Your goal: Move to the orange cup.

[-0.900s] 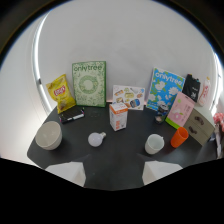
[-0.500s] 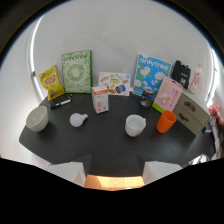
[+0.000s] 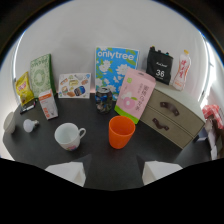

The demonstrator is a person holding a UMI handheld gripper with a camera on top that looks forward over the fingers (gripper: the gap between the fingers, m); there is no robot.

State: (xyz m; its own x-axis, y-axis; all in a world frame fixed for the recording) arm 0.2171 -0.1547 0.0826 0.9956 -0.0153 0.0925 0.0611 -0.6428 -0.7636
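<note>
Swinging right over the last second, the gripper (image 3: 111, 172) now has the orange plastic cup (image 3: 121, 131) just ahead of its spread, empty fingers, right of a white ceramic mug (image 3: 68, 136) on the dark table (image 3: 165, 150); approach nearly complete.

The orange cup (image 3: 121, 132) looks like smooth, matt plastic, while the white mug (image 3: 68, 136) beside it has a glossy ceramic sheen. The table (image 3: 165, 155) is a dark, matt surface; the small drawer unit (image 3: 172, 118) seems pale wood with dark handles, and the pink packet (image 3: 134, 95) and blue box (image 3: 114, 69) look like printed paper or card. The gripper (image 3: 111, 172) shows pale, matt fingertips standing apart.
</note>
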